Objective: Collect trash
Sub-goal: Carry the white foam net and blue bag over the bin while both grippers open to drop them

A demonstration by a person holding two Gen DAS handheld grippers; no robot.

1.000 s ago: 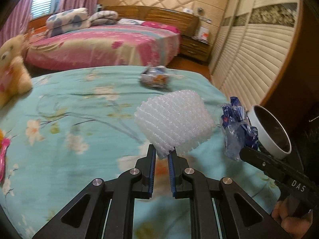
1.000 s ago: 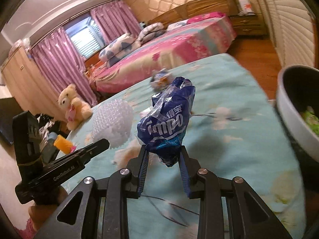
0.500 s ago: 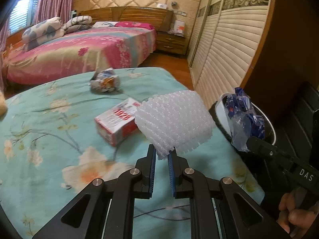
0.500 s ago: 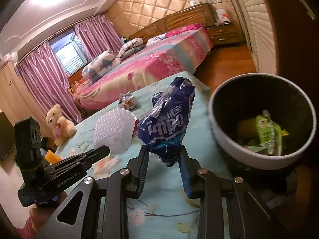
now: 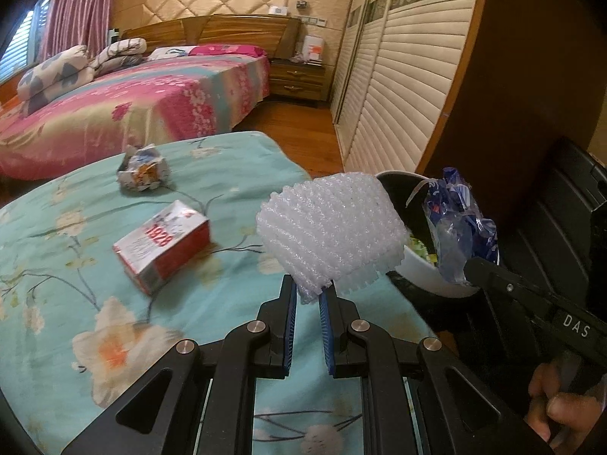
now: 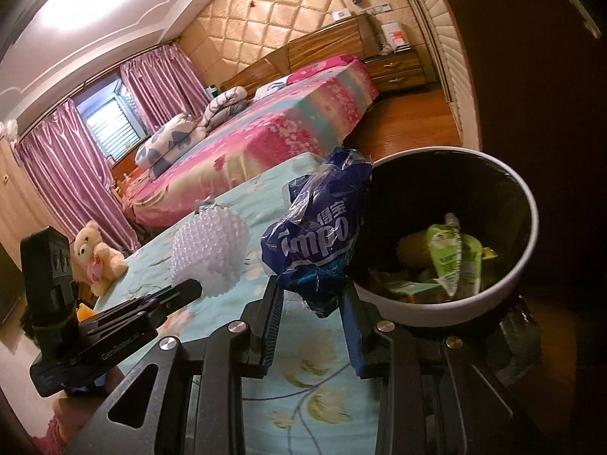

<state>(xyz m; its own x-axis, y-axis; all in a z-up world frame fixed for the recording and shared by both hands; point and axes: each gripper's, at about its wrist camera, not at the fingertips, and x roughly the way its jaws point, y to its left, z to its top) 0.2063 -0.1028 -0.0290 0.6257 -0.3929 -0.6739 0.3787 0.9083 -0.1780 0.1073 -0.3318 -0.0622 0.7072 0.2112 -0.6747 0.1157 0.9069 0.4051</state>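
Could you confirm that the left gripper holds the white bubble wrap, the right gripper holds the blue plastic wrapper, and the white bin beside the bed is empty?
Not quite: the white bin is not empty. The right wrist view shows a green pouch and other trash inside. The left gripper does hold the bubble wrap, and the right gripper the blue plastic wrapper.

The bubble wrap (image 5: 330, 231) is clear knobbly plastic, the blue wrapper (image 6: 318, 235) glossy crinkled film. The bin (image 6: 447, 303) has a smooth white rim. The bedspread (image 5: 76, 295) is matt flowered cloth; the carton (image 5: 163, 246) is creased paper.
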